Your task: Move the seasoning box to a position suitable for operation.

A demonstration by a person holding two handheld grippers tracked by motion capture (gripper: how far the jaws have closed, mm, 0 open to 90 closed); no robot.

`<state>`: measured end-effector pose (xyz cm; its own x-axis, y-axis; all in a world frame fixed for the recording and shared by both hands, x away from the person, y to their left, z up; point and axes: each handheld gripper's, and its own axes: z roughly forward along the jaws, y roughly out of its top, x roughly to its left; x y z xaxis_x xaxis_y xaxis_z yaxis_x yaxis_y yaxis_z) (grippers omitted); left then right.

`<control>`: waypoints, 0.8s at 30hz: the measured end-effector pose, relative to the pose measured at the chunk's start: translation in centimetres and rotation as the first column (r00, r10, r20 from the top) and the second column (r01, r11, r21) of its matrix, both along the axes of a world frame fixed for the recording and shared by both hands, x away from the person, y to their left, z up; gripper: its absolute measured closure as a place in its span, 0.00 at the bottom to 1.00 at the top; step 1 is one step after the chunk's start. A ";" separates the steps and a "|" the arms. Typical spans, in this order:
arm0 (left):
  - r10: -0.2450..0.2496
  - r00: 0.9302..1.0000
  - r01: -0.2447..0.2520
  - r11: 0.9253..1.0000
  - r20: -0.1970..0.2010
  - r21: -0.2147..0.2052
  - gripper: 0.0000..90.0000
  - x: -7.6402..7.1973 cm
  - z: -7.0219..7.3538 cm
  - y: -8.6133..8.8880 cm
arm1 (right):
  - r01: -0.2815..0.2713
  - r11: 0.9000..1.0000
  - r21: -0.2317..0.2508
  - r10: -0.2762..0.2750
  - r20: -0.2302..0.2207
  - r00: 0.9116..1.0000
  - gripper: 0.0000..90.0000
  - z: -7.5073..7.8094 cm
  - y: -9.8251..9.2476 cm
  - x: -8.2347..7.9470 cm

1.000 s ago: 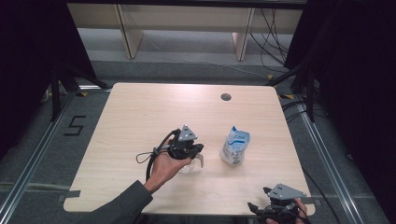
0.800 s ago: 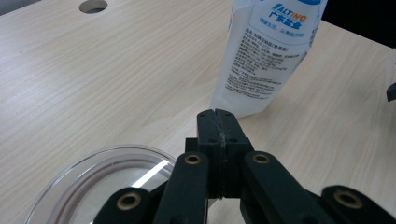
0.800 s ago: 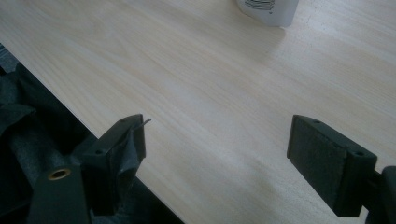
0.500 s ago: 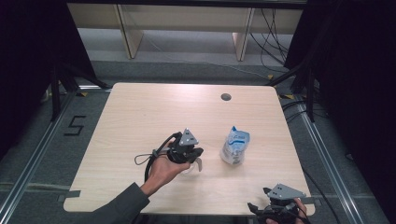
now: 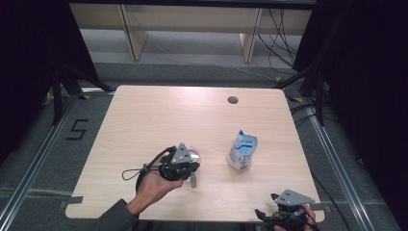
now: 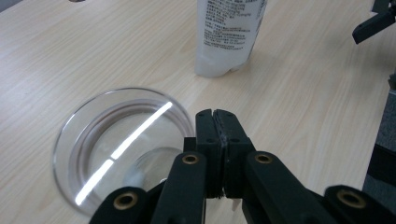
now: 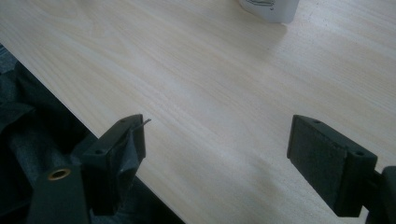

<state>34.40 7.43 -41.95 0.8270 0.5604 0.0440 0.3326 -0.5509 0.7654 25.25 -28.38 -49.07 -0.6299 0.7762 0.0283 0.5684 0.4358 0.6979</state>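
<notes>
Glass cup (image 6: 122, 144): clear, round-rimmed, seen from above in the left gripper view, with its rim pinched in the left gripper (image 6: 215, 122). The jaws are pressed tight together with only the thin glass wall between them; most of the cup lies to the left of the jaws in that view. In the high view the cup (image 5: 192, 155) is seen as a pale glint just beyond the left gripper (image 5: 185, 166), over the near-left part of the table (image 5: 159, 115).

Left hand (image 5: 154, 185): entered from the bottom edge of the high view, wrapped around the gripper body, a cable looped to its left.

Pouch (image 5: 242, 150): white, with blue print and small text, stood upright on the table to the right of the cup and apart from it. In the left gripper view its lower part (image 6: 229, 32) is seen beyond the jaws, with bare wood between it and the cup.

Right gripper (image 5: 287, 211): held at the near-right edge of the table, well apart from cup and pouch. In the right gripper view its jaws are spread wide, with nothing but table surface (image 7: 210, 84) between them.

Round hole (image 5: 233, 100): dark, set in the table top near the far edge.

Floor marking (image 5: 77, 130): a black numeral on the grey floor left of the table.
</notes>
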 end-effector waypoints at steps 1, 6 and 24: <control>0.000 1.000 0.000 1.000 0.000 0.000 0.98 0.0 0.0 0.0 | 0.002 1.000 0.000 -0.002 0.001 1.000 0.22 0.0 0.0 0.0; -0.009 0.999 0.008 1.000 0.040 0.024 0.97 -0.8 0.1 1.5 | 0.004 1.000 0.000 -0.004 0.001 1.000 0.22 -0.1 0.0 0.0; -0.026 0.999 0.029 0.995 0.031 -0.095 0.99 -4.8 -2.5 -0.2 | -0.003 1.000 -0.006 0.003 0.004 1.000 0.22 -0.2 0.1 0.0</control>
<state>29.63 7.24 -44.44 0.8415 0.5401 0.0164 0.2946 -0.4840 0.8240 25.29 -28.32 -49.31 -0.6321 0.7746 0.0211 0.5647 0.4418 0.6971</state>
